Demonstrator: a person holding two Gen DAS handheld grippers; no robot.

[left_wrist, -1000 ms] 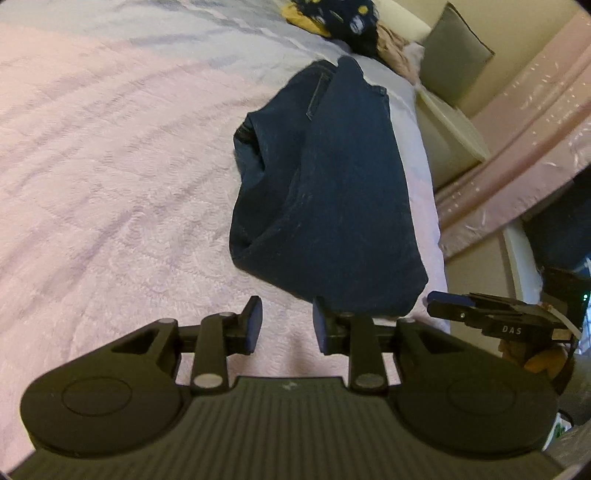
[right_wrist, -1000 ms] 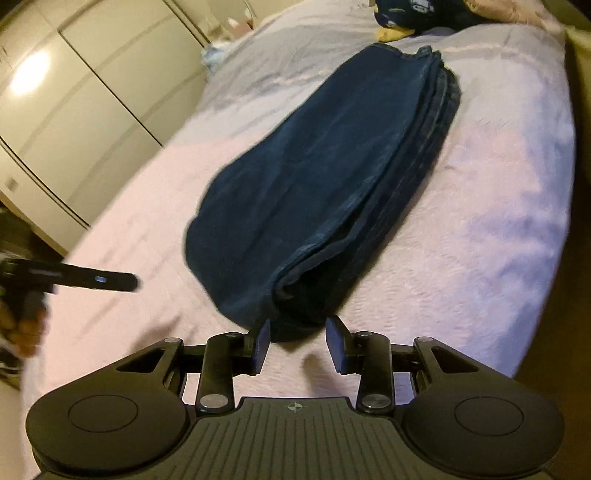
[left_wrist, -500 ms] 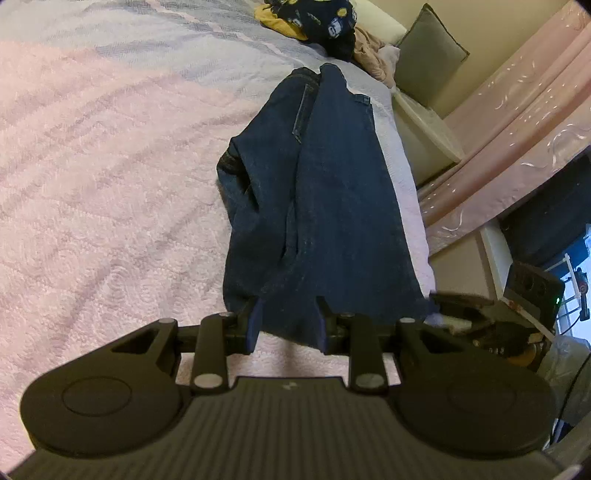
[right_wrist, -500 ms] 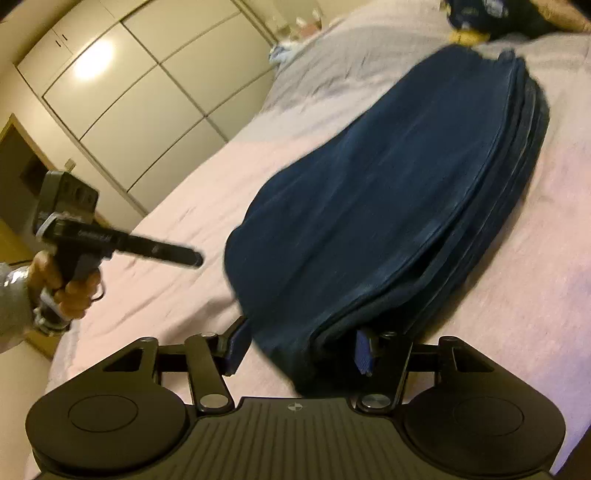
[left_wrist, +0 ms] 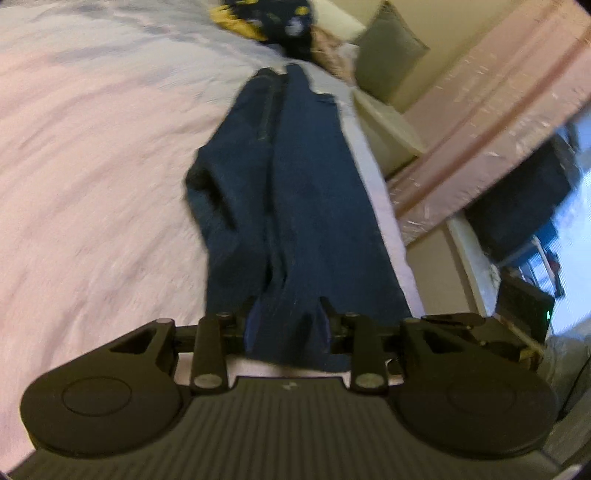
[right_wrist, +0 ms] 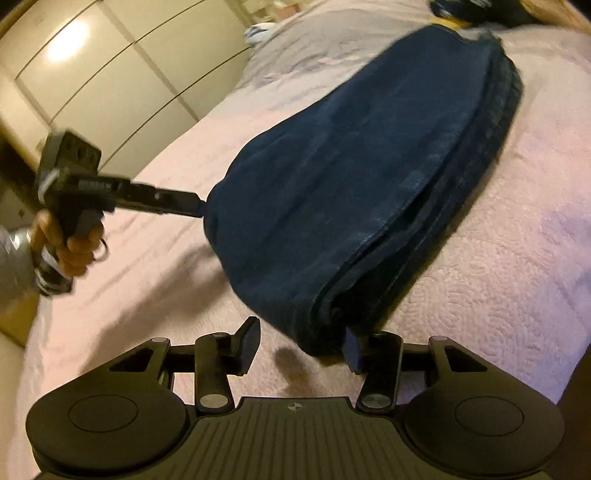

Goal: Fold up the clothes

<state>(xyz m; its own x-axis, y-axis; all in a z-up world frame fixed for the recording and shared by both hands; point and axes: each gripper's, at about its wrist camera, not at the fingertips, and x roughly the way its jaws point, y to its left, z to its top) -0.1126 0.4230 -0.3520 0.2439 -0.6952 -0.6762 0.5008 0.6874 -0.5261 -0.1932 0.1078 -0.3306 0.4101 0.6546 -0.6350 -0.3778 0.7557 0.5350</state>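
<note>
Jeans (left_wrist: pixel 295 206) lie lengthwise on the bed (left_wrist: pixel 92 184), folded in half along the legs, close to the bed's right edge as the left wrist cam sees it. Long axis runs straight away from both our grippers, twd the heap of other clothes (left_wrist: pixel 273 18) at the far end. So we're at the near short end (which end of the jeans it is we can't tell), and any fold has to travel along that axis, away from us.

Left gripper (left_wrist: pixel 287 314) sits on that near end w/ denim bunched between its fingers; jaws are opening a bit, but cloth looks pinched still. In the right wrist cam its tip (right_wrist: pixel 192 203) meets the jeans' left near corner (right_wrist: pixel 214 206).

Right gripper (right_wrist: pixel 299 339) is at the other near corner, where the stacked layers show: jaws about half apart and closing, one finger (right_wrist: pixel 351 347) against the fold, the other (right_wrist: pixel 251 336) clear over bare bed. Not gripping yet, we judge.

Both hands equally near, one per corner.
</note>
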